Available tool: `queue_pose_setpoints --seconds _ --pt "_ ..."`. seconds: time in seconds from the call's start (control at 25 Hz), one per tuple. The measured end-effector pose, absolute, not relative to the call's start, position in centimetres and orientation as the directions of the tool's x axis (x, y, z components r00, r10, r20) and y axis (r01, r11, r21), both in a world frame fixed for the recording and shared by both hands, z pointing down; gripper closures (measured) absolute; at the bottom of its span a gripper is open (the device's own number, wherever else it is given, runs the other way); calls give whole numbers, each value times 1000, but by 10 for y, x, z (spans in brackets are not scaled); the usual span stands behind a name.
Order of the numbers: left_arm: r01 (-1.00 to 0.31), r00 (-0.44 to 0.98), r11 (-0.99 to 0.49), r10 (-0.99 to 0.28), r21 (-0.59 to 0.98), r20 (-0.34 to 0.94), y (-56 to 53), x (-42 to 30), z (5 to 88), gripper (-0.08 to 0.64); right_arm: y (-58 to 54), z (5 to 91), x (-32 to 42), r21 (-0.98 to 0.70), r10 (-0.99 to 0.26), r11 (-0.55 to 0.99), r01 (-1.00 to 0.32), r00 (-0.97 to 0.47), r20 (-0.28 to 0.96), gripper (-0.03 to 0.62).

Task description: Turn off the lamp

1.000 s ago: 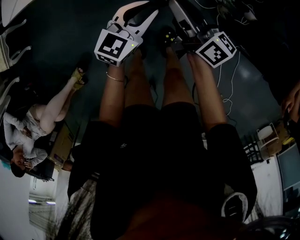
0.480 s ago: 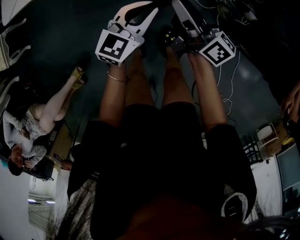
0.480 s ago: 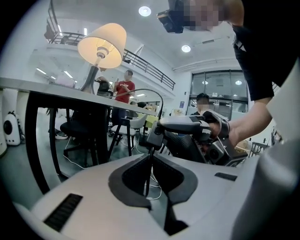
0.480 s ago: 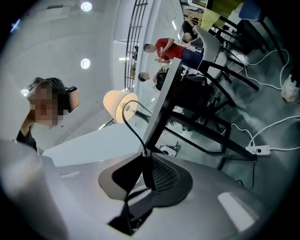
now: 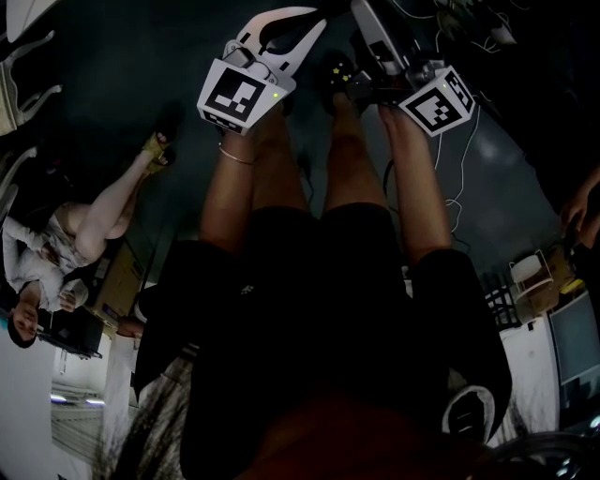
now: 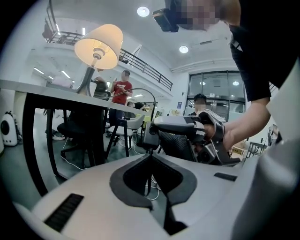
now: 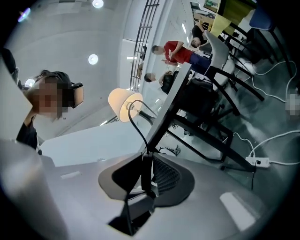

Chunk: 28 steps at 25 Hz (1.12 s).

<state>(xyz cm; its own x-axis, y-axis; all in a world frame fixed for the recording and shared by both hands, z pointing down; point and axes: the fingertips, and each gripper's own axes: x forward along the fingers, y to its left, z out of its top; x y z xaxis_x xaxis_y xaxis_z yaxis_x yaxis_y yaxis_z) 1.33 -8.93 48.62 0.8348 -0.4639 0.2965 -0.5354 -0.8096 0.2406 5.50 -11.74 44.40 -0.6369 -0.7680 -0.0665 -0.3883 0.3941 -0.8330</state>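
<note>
The lamp (image 6: 99, 43) stands lit on a table (image 6: 56, 93), its cream shade glowing; it also shows in the right gripper view as the lamp (image 7: 124, 105). Its black cord (image 7: 135, 129) runs down to an inline switch (image 7: 146, 172). My right gripper (image 7: 146, 161) is shut on that switch. From the left gripper view the right gripper (image 6: 154, 129) holds the switch (image 6: 151, 136) just beyond my left gripper (image 6: 150, 157), which is shut on the cord below it. Both grippers, left (image 5: 317, 19) and right (image 5: 351, 11), meet at the top of the head view.
Black chairs (image 6: 77, 129) and table legs (image 7: 206, 126) stand under the table. White cables and a power strip (image 7: 259, 162) lie on the floor. People stand in the background (image 6: 123, 90); a seated person (image 5: 84, 234) is at my left.
Both grippers stay at the cord with the same grip, shifted only slightly up in the head view. The seated person at the left has shifted a little.
</note>
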Motion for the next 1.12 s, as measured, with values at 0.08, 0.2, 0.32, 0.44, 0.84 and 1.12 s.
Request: queue_pose_setpoints --seconds 0.08,0.2,0.32,0.44,0.84,1.12 --pt "-537 835 -807 -468 244 291 -90 13 485 545 -118 443 54 -825 -759 406 -392 -647 -66 529" --pt "-542 833 -802 -473 250 287 -90 12 485 545 -117 443 50 -822 -747 420 -385 -661 -72 520" --pt "-539 834 -804 -469 249 291 -86 13 485 545 -115 443 47 -821 -738 428 -379 -670 -76 514" --pt "-534 838 -805 -462 260 290 -85 16 487 545 -113 444 45 -827 -729 428 -365 -681 -76 512" --pt "-539 837 -793 -467 283 287 -85 14 492 545 -113 448 41 -814 -716 440 -380 -695 -63 515" --pt "-540 835 -791 -463 288 297 -82 14 495 545 -111 451 41 -814 -720 432 -389 -692 -52 517"
